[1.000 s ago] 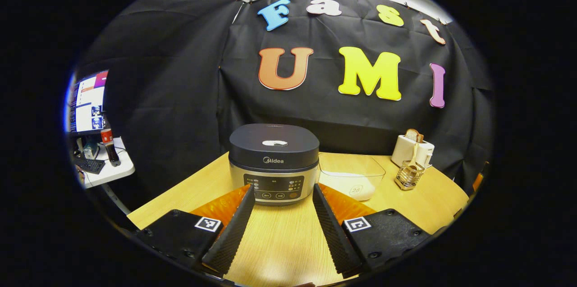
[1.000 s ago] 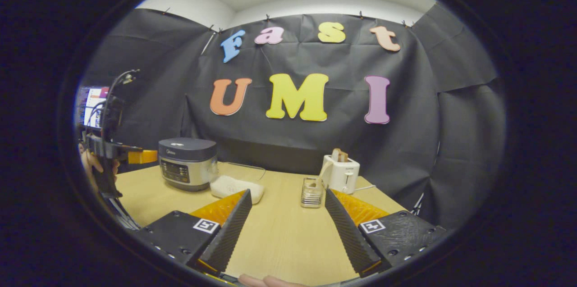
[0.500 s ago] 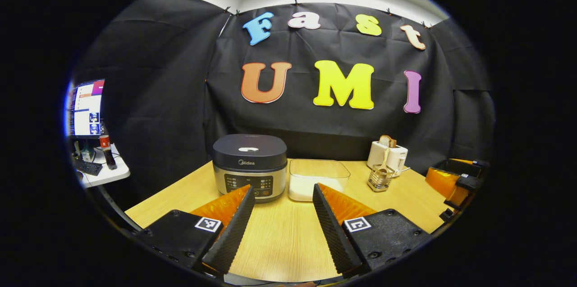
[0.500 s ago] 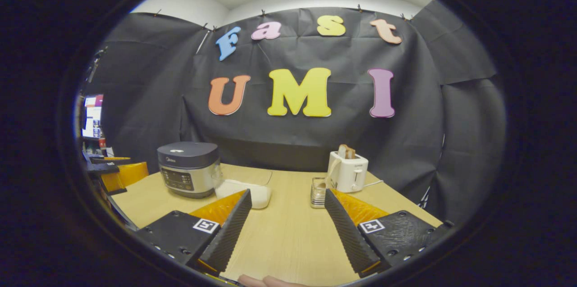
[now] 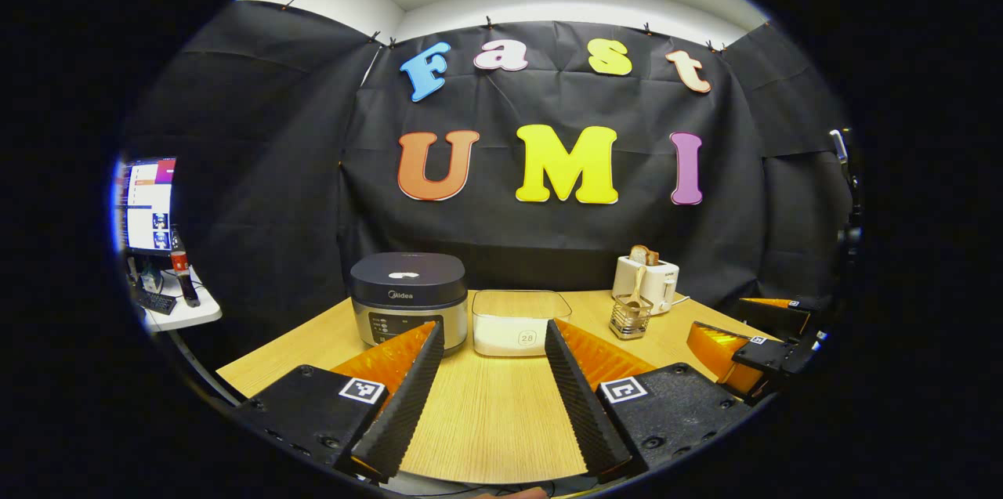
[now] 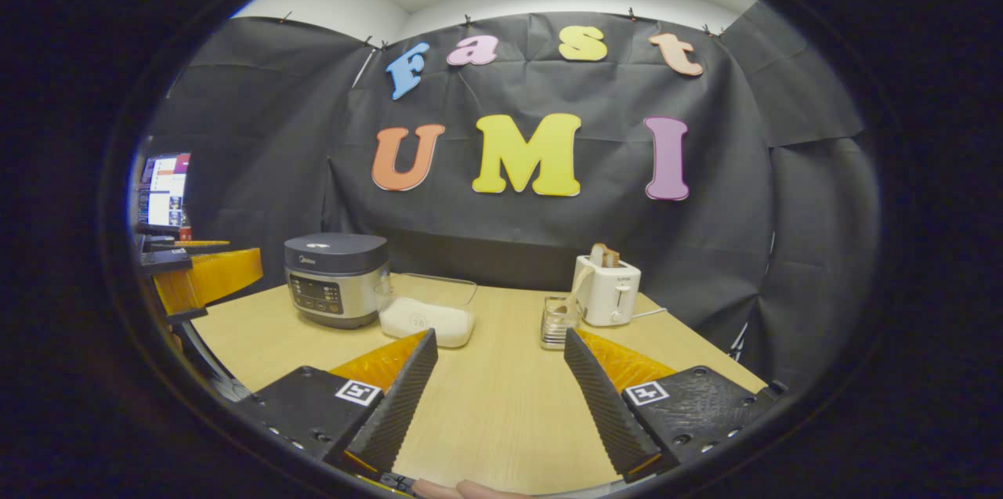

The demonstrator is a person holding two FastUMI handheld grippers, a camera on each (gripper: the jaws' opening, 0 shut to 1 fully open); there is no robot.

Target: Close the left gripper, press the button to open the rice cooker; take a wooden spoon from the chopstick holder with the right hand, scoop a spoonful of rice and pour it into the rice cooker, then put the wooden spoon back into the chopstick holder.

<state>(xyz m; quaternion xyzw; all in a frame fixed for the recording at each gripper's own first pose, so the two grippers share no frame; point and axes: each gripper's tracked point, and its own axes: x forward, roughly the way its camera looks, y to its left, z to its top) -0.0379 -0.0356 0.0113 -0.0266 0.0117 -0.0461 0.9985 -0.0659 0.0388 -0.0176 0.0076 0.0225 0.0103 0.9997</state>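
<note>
Rice cooker (image 5: 407, 297) sits at the back left of the table (image 5: 486, 421) with its lid down. So nothing in the task looks done yet. The button on top has not been pushed, as far as I can tell.

The left gripper (image 5: 490, 397) hangs over the near edge of the table, well apart from the cooker. Its jaws are wide apart and hold nothing. They must squeeze together first, and then it can go press the button.

The right gripper (image 6: 497, 405) also hangs over the near edge. Its jaws are wide apart and hold nothing too. In the left gripper view it shows far off at the right side.

The rice box (image 5: 517, 323) is a clear tub just beside the cooker, on its right. There is white rice in the bottom. The holder (image 5: 631, 316) stands further right, near the toaster (image 5: 646, 283). The spoon (image 5: 636, 287) sticks up out of the holder, so no one has taken it.

All the steps are left, I think: shut the left jaws, push the button, take the spoon, scoop rice, tip it into the cooker, and put the spoon back.

A screen (image 5: 147, 205) glows on a side desk (image 5: 184, 311) off to the left.
</note>
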